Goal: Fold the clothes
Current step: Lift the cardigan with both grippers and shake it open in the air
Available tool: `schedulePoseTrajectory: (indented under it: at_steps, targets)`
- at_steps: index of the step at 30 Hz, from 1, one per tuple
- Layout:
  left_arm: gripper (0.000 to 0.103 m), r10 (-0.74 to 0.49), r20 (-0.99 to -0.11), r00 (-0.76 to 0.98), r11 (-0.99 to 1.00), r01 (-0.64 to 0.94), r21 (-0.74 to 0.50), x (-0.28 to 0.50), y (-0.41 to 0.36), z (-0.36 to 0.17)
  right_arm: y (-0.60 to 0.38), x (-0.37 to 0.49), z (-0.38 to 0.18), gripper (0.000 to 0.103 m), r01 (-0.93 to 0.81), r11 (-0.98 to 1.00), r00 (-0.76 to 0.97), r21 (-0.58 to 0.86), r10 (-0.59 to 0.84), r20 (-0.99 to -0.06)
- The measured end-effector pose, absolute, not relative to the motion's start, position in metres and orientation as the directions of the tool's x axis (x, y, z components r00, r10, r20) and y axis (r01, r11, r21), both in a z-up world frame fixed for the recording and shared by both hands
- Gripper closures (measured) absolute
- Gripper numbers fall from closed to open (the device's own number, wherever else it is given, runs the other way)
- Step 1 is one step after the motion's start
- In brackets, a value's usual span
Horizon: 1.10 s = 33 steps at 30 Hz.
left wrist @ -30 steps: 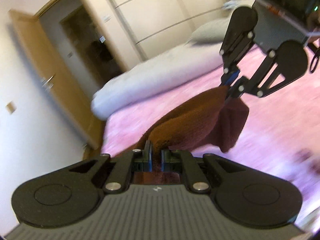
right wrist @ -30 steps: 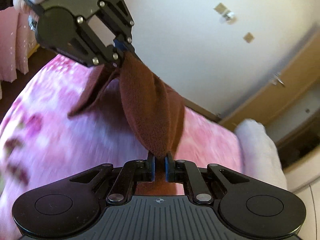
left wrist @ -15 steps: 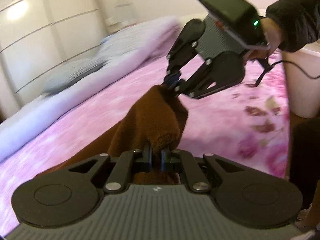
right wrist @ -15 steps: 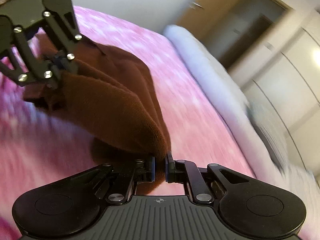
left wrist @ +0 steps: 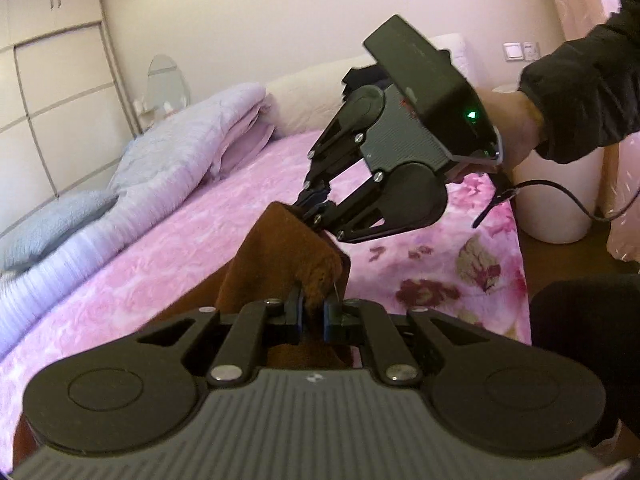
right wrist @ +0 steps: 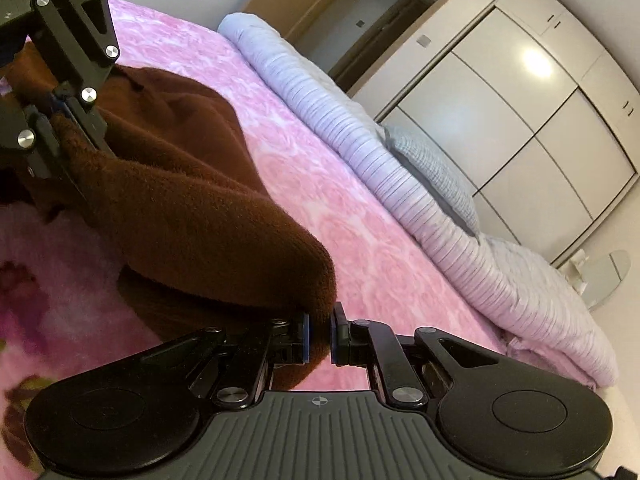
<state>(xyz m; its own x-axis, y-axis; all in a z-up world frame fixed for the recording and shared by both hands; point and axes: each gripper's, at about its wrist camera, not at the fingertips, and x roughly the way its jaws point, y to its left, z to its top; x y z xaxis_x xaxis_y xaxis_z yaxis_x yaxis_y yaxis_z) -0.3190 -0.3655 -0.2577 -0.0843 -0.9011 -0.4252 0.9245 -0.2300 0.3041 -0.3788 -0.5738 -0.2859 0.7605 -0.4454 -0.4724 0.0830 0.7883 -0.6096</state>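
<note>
Your bed [left wrist: 168, 248], covered in a pink floral quilted spread, fills most of both views, with a long lavender striped duvet [right wrist: 400, 188] rolled along its far edge and a grey-blue pillow [right wrist: 436, 176] lying on it. Beyond them stands a white built-in wardrobe [right wrist: 532, 112].

The fuzzy dark brown garment [right wrist: 192, 208] is lifted at two points and sags between them, its lower part trailing down onto the bedspread.

Your left hand-held gripper [left wrist: 311, 317] is closed on a bunched edge of the brown fabric, which pokes up between its fingers. In the right wrist view it appears at the upper left, pinching the cloth there.

Your right hand-held gripper [right wrist: 319, 333] is likewise clamped on a fold of the garment, with cloth filling the gap between its blue-padded fingers [right wrist: 305, 336]. In the left wrist view you hold it in a dark-sleeved hand [left wrist: 516, 128], tilted downward with its tips nipping the cloth's raised corner. A green light [left wrist: 472, 115] glows on its housing.
</note>
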Motion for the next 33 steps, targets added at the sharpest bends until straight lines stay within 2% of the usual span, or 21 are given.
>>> schedulePoseTrajectory:
  at_steps: [3, 4, 6, 7, 11, 14, 16, 19, 21, 24, 26, 27, 28, 30, 31, 32, 33]
  targets:
    - [0.084, -0.9, -0.433, -0.053, -0.199, 0.933, 0.3, -0.315, -0.348, -0.252, -0.563, -0.377, -0.281, 0.094, 0.082, 0.797, 0.746, -0.598, -0.447, -0.494]
    - [0.075, -0.899, -0.435, -0.042, -0.189, 0.935, 0.299, -0.314, -0.342, -0.25, -0.56, -0.376, -0.279, 0.093, 0.081, 0.799, 0.742, -0.596, -0.447, -0.5]
    - [0.069, -0.898, -0.44, -0.021, -0.168, 0.94, 0.297, -0.312, -0.331, -0.247, -0.552, -0.376, -0.276, 0.091, 0.079, 0.798, 0.733, -0.597, -0.452, -0.507]
    - [0.066, -0.897, -0.443, -0.011, -0.157, 0.942, 0.295, -0.31, -0.325, -0.245, -0.548, -0.378, -0.279, 0.087, 0.08, 0.783, 0.731, -0.617, -0.467, -0.497]
    - [0.056, -0.881, -0.461, 0.112, -0.08, 0.923, 0.377, -0.293, -0.279, -0.248, -0.532, -0.379, -0.299, 0.057, 0.089, 0.723, 0.706, -0.685, -0.531, -0.468]
    - [0.054, -0.829, -0.51, 0.228, -0.033, 0.891, 0.453, -0.274, -0.245, -0.254, -0.505, -0.396, -0.296, 0.051, 0.087, 0.715, 0.72, -0.694, -0.527, -0.452]
    - [0.047, -0.796, -0.533, 0.286, -0.027, 0.863, 0.504, -0.26, -0.225, -0.26, -0.482, -0.409, -0.292, 0.046, 0.065, 0.719, 0.748, -0.692, -0.494, -0.443]
    - [0.04, -0.744, -0.575, 0.339, -0.036, 0.84, 0.541, -0.24, -0.208, -0.269, -0.446, -0.424, -0.29, 0.045, -0.033, 0.768, 0.79, -0.64, -0.372, -0.487]
    - [0.04, -0.717, -0.589, 0.374, -0.051, 0.814, 0.579, -0.231, -0.204, -0.282, -0.423, -0.421, -0.296, 0.045, -0.116, 0.775, 0.803, -0.622, -0.296, -0.518]
    - [0.044, -0.69, -0.627, 0.361, -0.11, 0.804, 0.584, -0.22, -0.211, -0.3, -0.408, -0.402, -0.31, 0.044, -0.196, 0.758, 0.803, -0.622, -0.239, -0.545]
    - [0.061, -0.674, -0.644, 0.362, -0.128, 0.802, 0.584, -0.213, -0.218, -0.309, -0.403, -0.388, -0.319, 0.044, -0.238, 0.746, 0.8, -0.622, -0.213, -0.561]
    - [0.077, -0.673, -0.642, 0.366, -0.124, 0.8, 0.586, -0.21, -0.222, -0.311, -0.401, -0.381, -0.324, 0.044, -0.258, 0.739, 0.798, -0.622, -0.2, -0.569]
    - [0.088, -0.675, -0.642, 0.364, -0.117, 0.807, 0.579, -0.207, -0.226, -0.312, -0.398, -0.373, -0.328, 0.044, -0.279, 0.732, 0.796, -0.621, -0.186, -0.577]
    - [0.093, -0.697, -0.627, 0.349, -0.08, 0.83, 0.551, -0.201, -0.228, -0.298, -0.393, -0.359, -0.338, 0.045, -0.319, 0.717, 0.79, -0.619, -0.16, -0.592]
    - [0.094, -0.713, -0.613, 0.339, -0.055, 0.845, 0.531, -0.198, -0.226, -0.287, -0.391, -0.352, -0.342, 0.049, -0.339, 0.709, 0.786, -0.618, -0.147, -0.6]
    - [0.094, -0.73, -0.599, 0.33, -0.03, 0.86, 0.51, -0.195, -0.225, -0.276, -0.388, -0.344, -0.347, 0.072, -0.359, 0.701, 0.782, -0.616, -0.134, -0.608]
    - [0.095, -0.746, -0.584, 0.321, -0.006, 0.873, 0.488, -0.192, -0.223, -0.264, -0.386, -0.338, -0.35, 0.091, -0.375, 0.69, 0.778, -0.619, -0.129, -0.615]
